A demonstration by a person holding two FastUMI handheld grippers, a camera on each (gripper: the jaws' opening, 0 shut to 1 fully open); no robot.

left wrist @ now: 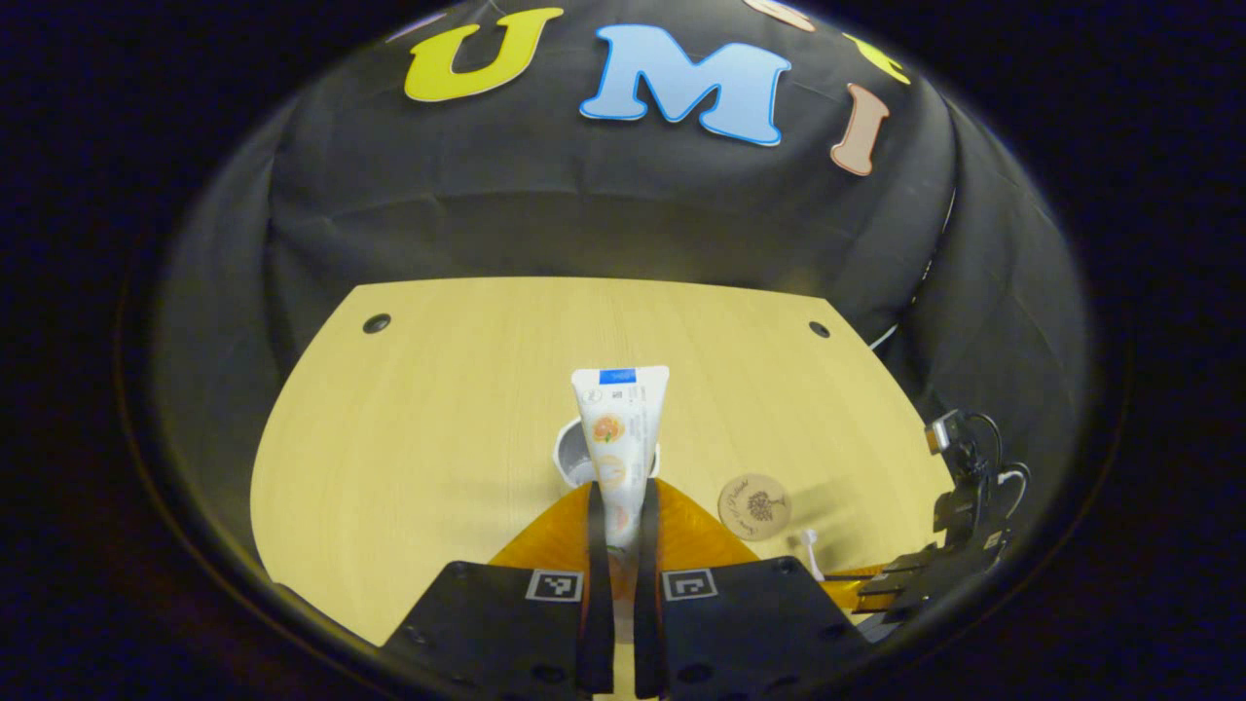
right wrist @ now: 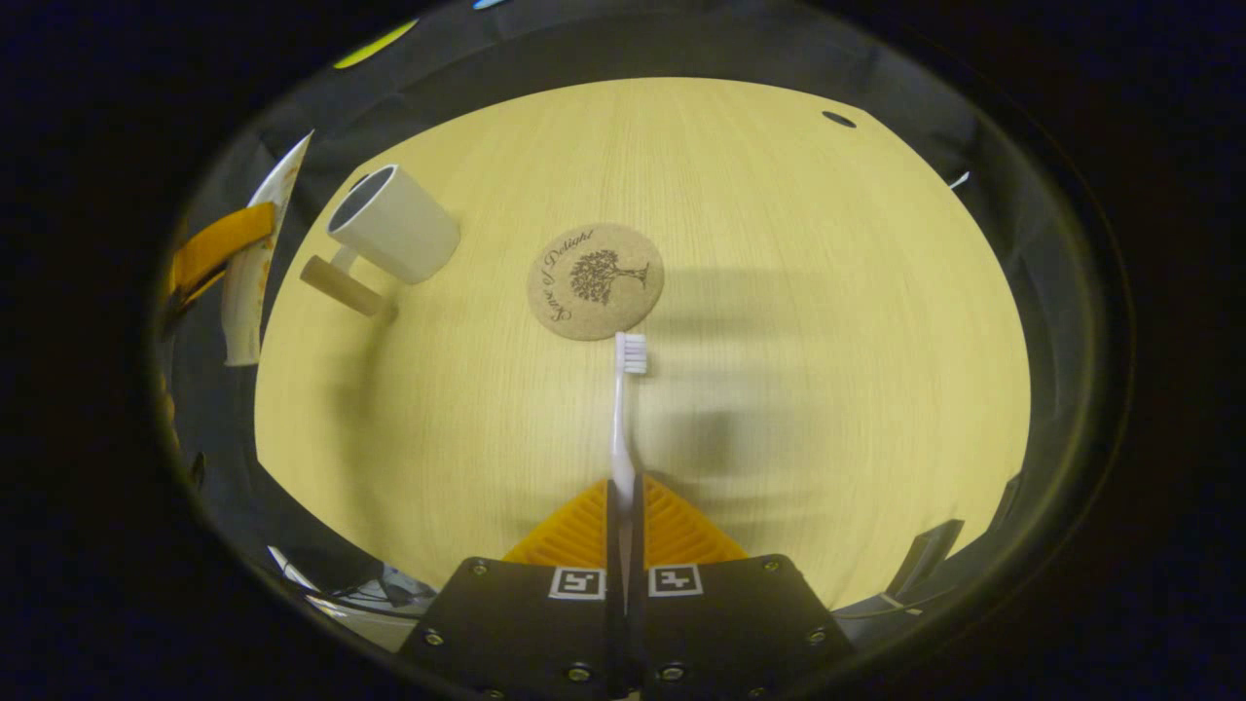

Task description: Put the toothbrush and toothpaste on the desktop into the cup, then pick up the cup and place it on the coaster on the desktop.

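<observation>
My left gripper [left wrist: 620,506] is shut on a white toothpaste tube [left wrist: 619,428], which stands upright between the fingers above the table. Just behind the tube sits the white cup [left wrist: 574,456], partly hidden by it. In the right gripper view the cup [right wrist: 394,222] stands at the upper left with a wooden handle toward me, and the tube [right wrist: 255,263] shows at the far left edge. My right gripper [right wrist: 623,497] is shut on the handle of a white toothbrush [right wrist: 624,409], bristles pointing away. The round cork coaster [right wrist: 595,280] lies just beyond the bristles; the coaster [left wrist: 754,506] is right of the tube.
The light wooden table [left wrist: 438,409] has a dark hole near each far corner. Black cloth walls close the booth behind and at the sides. The other gripper [left wrist: 925,574] and some cables sit at the right edge of the left gripper view.
</observation>
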